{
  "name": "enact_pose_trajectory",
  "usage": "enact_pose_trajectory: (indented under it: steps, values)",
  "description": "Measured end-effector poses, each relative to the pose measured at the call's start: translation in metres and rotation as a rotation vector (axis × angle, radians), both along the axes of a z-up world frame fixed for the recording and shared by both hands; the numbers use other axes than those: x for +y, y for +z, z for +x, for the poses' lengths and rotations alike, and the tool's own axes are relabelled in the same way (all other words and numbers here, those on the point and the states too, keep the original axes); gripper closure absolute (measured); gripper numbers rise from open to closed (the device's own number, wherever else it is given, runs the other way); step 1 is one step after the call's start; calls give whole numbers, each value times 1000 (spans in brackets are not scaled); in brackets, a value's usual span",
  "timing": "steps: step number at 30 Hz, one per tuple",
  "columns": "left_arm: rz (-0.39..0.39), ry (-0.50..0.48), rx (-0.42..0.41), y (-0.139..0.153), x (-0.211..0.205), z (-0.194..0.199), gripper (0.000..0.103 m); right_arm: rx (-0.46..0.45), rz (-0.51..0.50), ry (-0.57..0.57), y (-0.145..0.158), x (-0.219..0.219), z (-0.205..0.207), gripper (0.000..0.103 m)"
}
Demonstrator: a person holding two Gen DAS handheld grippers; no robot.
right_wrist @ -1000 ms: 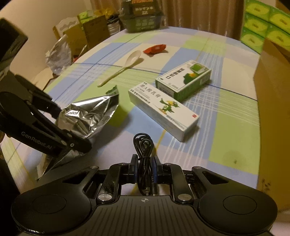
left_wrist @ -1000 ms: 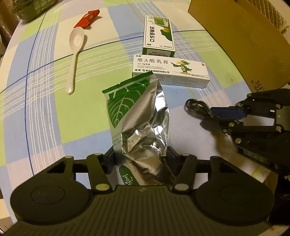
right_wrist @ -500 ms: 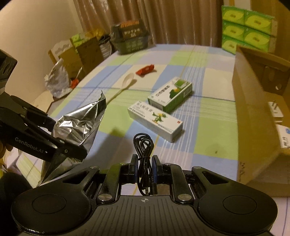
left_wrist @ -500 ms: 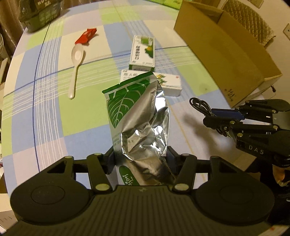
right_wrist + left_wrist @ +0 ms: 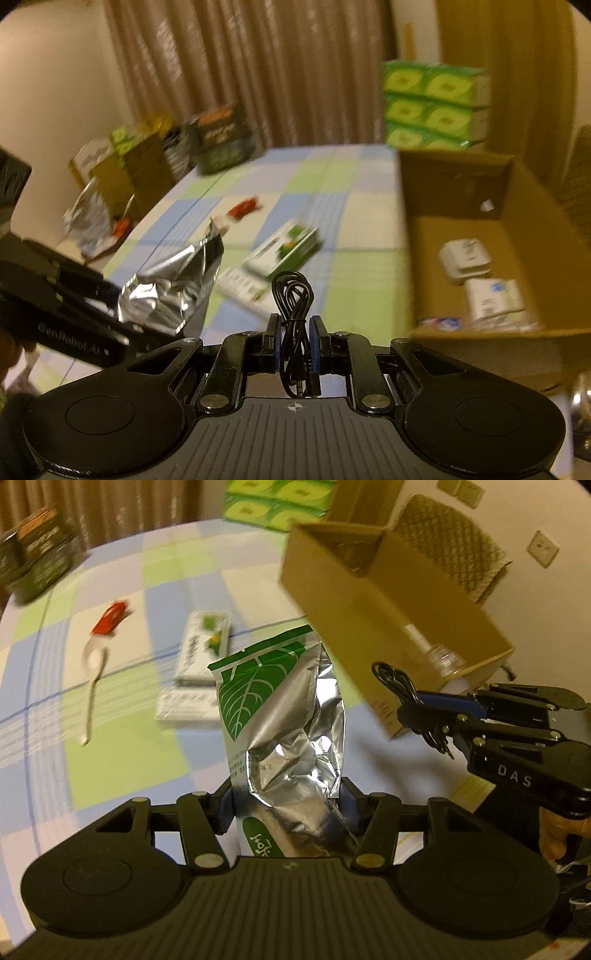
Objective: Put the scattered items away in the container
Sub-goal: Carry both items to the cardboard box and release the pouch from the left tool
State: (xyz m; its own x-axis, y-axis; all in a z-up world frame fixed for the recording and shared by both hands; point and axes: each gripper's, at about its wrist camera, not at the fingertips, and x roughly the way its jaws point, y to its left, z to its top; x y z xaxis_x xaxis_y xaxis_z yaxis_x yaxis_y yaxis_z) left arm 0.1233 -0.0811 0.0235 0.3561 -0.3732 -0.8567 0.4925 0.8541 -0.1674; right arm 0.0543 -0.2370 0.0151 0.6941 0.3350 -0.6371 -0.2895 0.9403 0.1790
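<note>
The left claw (image 5: 286, 805) is clenched on a crumpled silver foil pouch with a green leaf print (image 5: 280, 716), and the right claw (image 5: 296, 343) grips a coiled black cable (image 5: 293, 295), both held above the checked surface (image 5: 122, 746) near the open brown cardboard box (image 5: 461, 236). The box already holds a few small packages. Two green-and-white cartons (image 5: 201, 646), a white spoon (image 5: 94, 672) and a red packet (image 5: 110, 616) still lie scattered, so much tidying seems left.
</note>
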Motion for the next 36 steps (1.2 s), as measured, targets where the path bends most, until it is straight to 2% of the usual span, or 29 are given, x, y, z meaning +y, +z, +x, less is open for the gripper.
enact_pose_trajectory:
  steps: [9,18,26,36]
  values:
    - [-63,-111,-74,39,-81,11,52,-66,-22,-136,36,-66,16,91]
    - [-97,-176,-85,52,-148,34,52,-61,-60,-227,40,-122,31,91]
    - [-116,-184,-70,50,-177,53,52,-53,-65,-254,37,-146,37,91]
    - [-134,-132,-44,42,-186,82,52,-41,-58,-264,28,-157,60,91]
